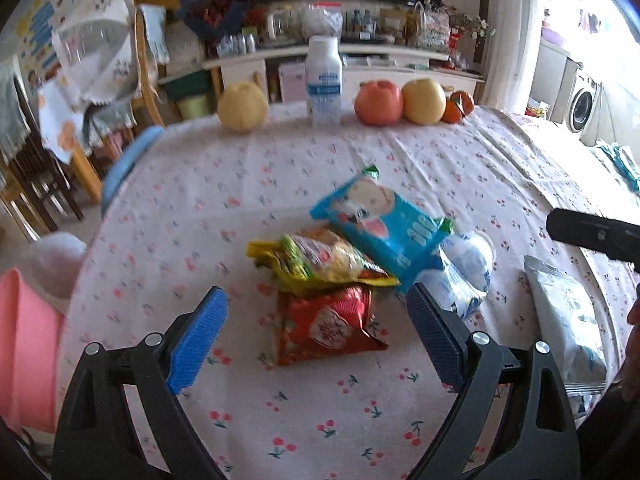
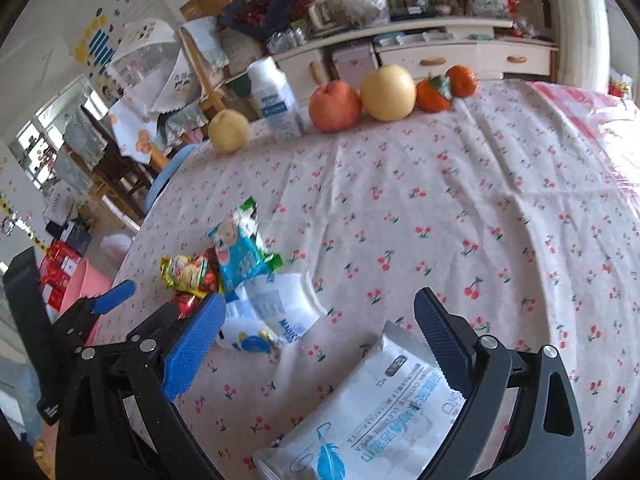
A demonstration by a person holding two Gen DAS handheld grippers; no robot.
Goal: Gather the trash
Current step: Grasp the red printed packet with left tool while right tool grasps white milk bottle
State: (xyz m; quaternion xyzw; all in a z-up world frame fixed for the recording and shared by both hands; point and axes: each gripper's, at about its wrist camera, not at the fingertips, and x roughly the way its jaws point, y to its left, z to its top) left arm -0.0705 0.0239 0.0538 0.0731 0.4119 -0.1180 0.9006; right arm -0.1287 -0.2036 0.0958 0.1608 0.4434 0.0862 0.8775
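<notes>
A desk (image 1: pixel 280 184) covered with a cherry-print cloth carries a small heap of trash near its middle. In the left wrist view a red snack wrapper (image 1: pixel 324 326) lies nearest, a yellow snack bag (image 1: pixel 320 260) overlaps its far edge, and a blue cartoon-printed packet (image 1: pixel 384 224) leans on the yellow bag's right side. A crumpled white and blue plastic wrapper (image 1: pixel 464 272) lies just right of the blue packet. A silver wet-wipe pack (image 2: pixel 372 408) lies apart from the heap, toward the right and close to the near edge.

Along the far edge stand a pale pear (image 1: pixel 242 106), a white bottle (image 1: pixel 325 80), a red apple (image 1: pixel 378 102), a yellow apple (image 1: pixel 424 100) and two persimmons (image 1: pixel 458 106), all well apart from the heap. Beyond are a cluttered shelf unit and chairs; a pink bin (image 1: pixel 24 352) shows low at the left of the desk.

The left gripper (image 1: pixel 318 334) tilts downward over the red wrapper, its jaws spread wide on either side with nothing pressed between them. The right gripper (image 2: pixel 320 344) tilts down likewise, jaws open, the silver pack lying beneath and between them, its upper corner just beside the right jaw; whether they touch cannot be told.
</notes>
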